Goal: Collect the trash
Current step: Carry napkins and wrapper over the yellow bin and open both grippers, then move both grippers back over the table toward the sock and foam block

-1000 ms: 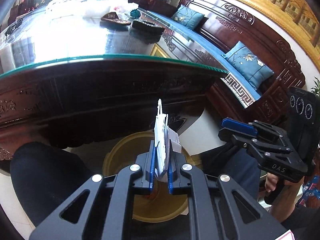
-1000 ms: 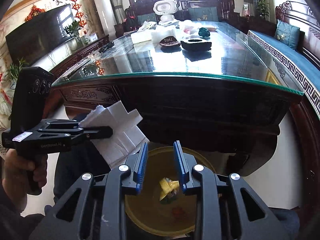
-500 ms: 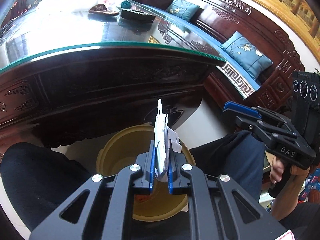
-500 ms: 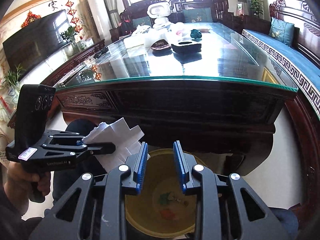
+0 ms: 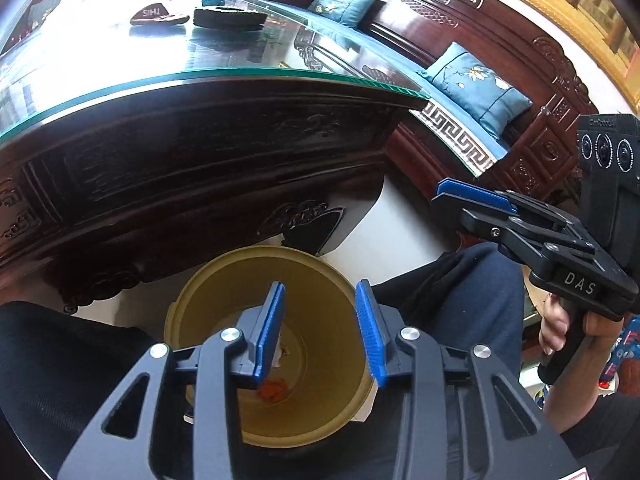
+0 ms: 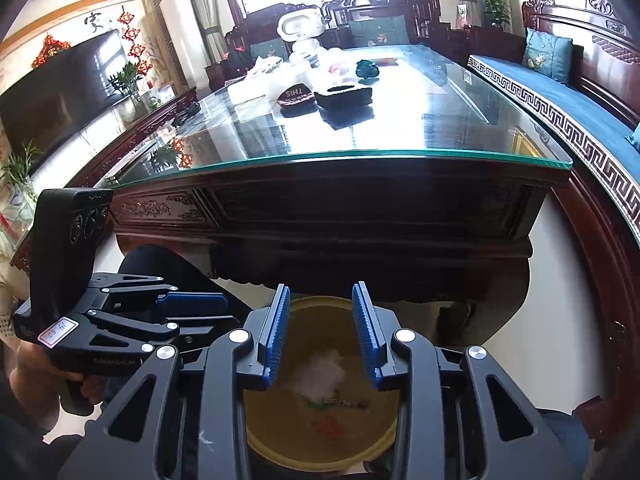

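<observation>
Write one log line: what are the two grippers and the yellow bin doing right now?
left gripper: opening, nothing between fingers | right gripper: opening, empty | white paper: in yellow bin | both over bin

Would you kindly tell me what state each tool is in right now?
Left tool: jaws opening, nothing between them.
Right tool: jaws opening, empty.

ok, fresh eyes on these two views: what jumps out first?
The yellow bin on the floor below both grippers, with a white crumpled paper blurred inside it above small red and green scraps. The left gripper is right over the bin, jaws opening with nothing between them; the right gripper is also opening and empty. Behind looms the dark carved table under its glass top, a few things at the far end.
</observation>
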Demonstrator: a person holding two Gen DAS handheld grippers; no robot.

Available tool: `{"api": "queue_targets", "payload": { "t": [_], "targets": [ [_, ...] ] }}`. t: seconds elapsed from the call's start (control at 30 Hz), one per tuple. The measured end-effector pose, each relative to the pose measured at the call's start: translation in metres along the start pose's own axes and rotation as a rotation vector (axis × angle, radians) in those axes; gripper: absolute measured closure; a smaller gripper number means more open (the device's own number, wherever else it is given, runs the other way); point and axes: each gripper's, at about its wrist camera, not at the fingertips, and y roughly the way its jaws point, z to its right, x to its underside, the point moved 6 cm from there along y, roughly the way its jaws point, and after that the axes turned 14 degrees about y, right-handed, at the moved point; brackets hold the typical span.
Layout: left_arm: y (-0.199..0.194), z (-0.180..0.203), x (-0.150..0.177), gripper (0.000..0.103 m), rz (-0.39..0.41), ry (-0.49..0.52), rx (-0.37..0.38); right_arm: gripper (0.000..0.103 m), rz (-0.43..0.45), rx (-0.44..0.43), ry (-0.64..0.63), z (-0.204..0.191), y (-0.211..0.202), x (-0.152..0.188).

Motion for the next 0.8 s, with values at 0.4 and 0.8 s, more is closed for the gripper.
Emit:
{"api": "queue_targets", "payload": {
  "t": [0.4, 0.8],
  "targets": [
    [-0.015, -0.030, -0.010, 0.066, 0.035, -0.052, -0.054, 0.070, -0.005, -0.023, -0.014, -0.007, 0.011, -0.014],
    [-0.055, -0.093, -0.077, 0.056, 0.169, -0.097, -0.198, 0.070, 0.059, -0.062, -0.050, -0.035, 0.027, -0.083]
  ]
}}
